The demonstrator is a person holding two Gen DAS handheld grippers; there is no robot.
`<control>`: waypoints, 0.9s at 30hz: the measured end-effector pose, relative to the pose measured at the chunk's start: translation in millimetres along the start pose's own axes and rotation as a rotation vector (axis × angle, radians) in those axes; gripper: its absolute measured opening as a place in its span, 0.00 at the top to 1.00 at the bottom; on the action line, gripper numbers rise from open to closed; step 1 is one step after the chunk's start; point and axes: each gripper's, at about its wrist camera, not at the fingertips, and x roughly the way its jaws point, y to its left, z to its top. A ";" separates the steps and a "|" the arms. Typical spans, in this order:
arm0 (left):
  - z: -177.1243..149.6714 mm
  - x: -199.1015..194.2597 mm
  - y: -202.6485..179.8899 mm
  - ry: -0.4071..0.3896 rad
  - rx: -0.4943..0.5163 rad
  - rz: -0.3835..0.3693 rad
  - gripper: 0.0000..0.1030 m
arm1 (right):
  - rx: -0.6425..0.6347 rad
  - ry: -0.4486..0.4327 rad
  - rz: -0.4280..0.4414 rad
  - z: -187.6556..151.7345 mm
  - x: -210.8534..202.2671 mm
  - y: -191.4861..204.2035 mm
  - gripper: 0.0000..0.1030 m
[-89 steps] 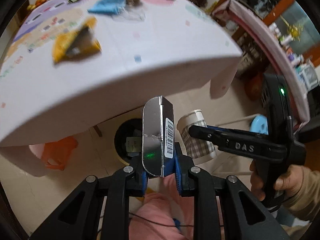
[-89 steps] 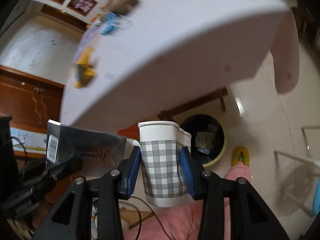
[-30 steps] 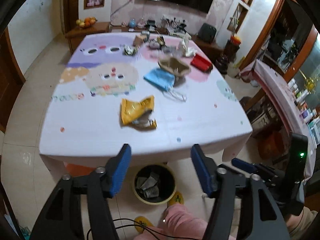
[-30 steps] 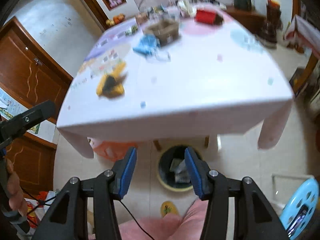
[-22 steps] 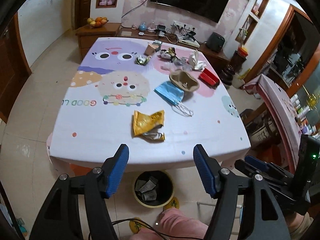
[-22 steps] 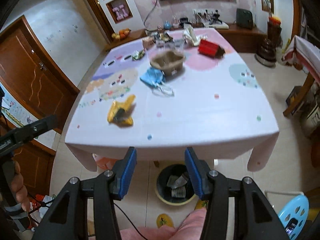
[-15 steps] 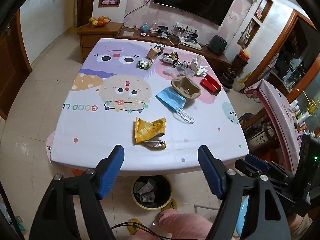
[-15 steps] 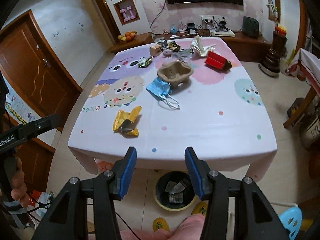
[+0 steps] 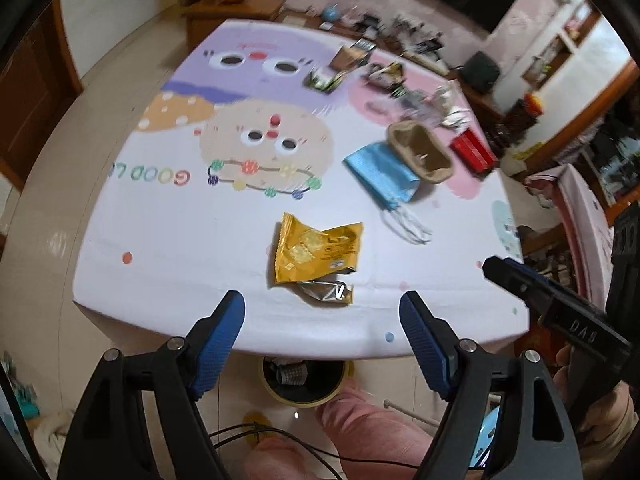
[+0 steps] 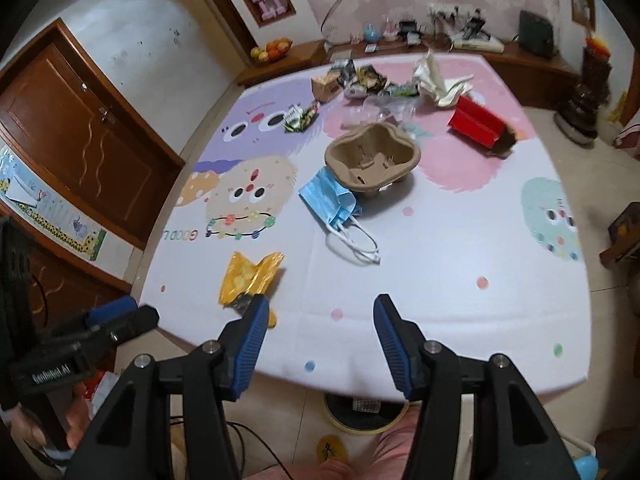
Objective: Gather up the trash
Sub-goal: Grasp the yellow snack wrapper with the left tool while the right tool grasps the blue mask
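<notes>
A yellow snack wrapper (image 9: 316, 254) lies near the table's front edge, just beyond my open, empty left gripper (image 9: 322, 308). It also shows in the right wrist view (image 10: 248, 278), left of my open, empty right gripper (image 10: 320, 312). A blue face mask (image 10: 330, 198) and a brown pulp cup holder (image 10: 372, 160) lie mid-table. A red box (image 10: 476, 122) and several wrappers (image 10: 360, 76) lie at the far end. The bin (image 9: 304, 376) stands on the floor under the table's front edge, with trash inside.
The table (image 10: 440, 248) has a white cloth with cartoon prints. A wooden door (image 10: 80, 140) is to the left. A sideboard with a fruit bowl (image 10: 274, 50) and electronics lines the far wall. My pink-clad leg (image 9: 360, 432) is below.
Three seconds ago the left gripper held a silver carton and the right a checked paper cup over the bin; both are now empty and open. Both grippers rose, then moved closer over the table's front edge.
</notes>
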 end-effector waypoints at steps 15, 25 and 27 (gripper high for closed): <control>24.0 71.2 -2.1 0.075 -0.096 0.049 0.09 | -0.017 0.095 0.065 66.6 102.9 -30.8 0.47; 30.4 88.7 -2.8 0.075 -0.107 0.111 0.01 | -0.010 0.071 0.023 80.0 145.7 -33.1 0.47; 30.4 94.9 -4.8 0.087 -0.105 0.118 0.01 | -0.049 0.046 0.006 79.9 147.0 -29.4 0.47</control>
